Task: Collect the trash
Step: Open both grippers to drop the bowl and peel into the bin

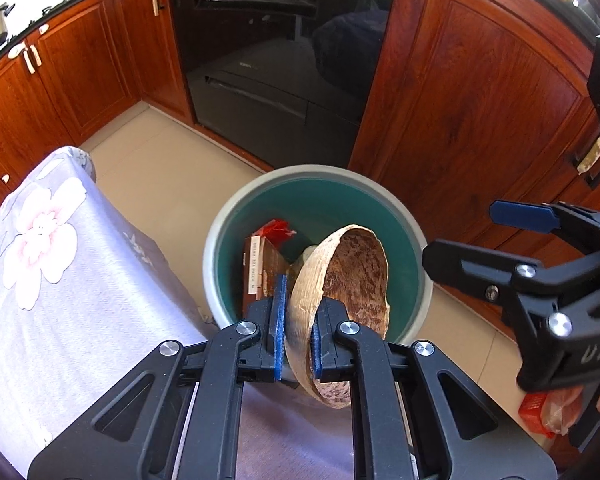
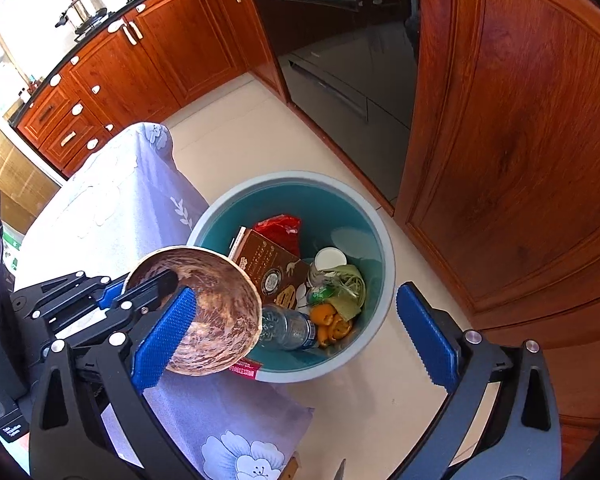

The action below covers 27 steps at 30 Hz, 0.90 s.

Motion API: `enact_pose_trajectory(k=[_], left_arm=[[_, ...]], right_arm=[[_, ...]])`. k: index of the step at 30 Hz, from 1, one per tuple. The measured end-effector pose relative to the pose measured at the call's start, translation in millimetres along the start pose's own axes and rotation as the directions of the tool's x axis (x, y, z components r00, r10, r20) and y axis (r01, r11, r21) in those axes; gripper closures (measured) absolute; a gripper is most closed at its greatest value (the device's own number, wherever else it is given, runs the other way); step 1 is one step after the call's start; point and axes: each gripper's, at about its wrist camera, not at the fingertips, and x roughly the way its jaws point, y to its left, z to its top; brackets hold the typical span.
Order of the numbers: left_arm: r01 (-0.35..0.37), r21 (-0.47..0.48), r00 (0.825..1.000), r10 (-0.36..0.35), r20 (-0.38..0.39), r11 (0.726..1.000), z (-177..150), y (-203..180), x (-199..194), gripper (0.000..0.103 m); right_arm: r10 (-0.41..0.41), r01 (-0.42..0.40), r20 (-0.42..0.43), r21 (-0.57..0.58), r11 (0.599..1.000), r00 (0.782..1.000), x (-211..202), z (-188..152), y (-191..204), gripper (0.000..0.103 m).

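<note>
My left gripper (image 1: 298,334) is shut on the rim of a brown coconut shell half (image 1: 352,280) and holds it over the near edge of a round teal bin (image 1: 220,240). The shell also shows in the right wrist view (image 2: 216,312), with the left gripper (image 2: 148,292) behind it. The bin (image 2: 384,248) holds a brown carton (image 2: 272,268), a red wrapper (image 2: 280,228), a plastic bottle (image 2: 288,328), orange peel (image 2: 332,324) and a white lid (image 2: 330,259). My right gripper (image 2: 300,344) is open and empty, above the bin's near side; it also shows in the left wrist view (image 1: 484,236).
A table under a lilac flowered cloth (image 1: 72,264) stands left of the bin. Wooden cabinets (image 1: 480,112) and a black oven (image 1: 276,60) line the far side. Beige floor tiles (image 2: 228,120) lie between. A red packet (image 1: 540,408) lies at lower right.
</note>
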Motion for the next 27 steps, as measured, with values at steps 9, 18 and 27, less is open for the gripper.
enact_pose_trajectory(k=[9,18,27], left_arm=[[-0.021,0.013,0.999,0.021,-0.028,1.0,8.1,-4.1,12.4,0.048],[-0.079,-0.006,0.997,0.079,0.026,0.997,4.3,3.0,-6.2,0.008],[-0.122,-0.032,0.989,0.125,0.08,0.992,-12.7,10.1,-46.9,0.004]], right_arm=[[-0.01,0.01,-0.006,0.005,1.0,1.0,2.8,-0.7,-2.0,0.007],[-0.009,0.009,-0.019,0.013,1.0,1.0,5.8,-2.2,-1.3,0.007],[-0.025,0.026,0.016,-0.054,0.998,1.0,-15.3,-8.4,16.8,0.007]])
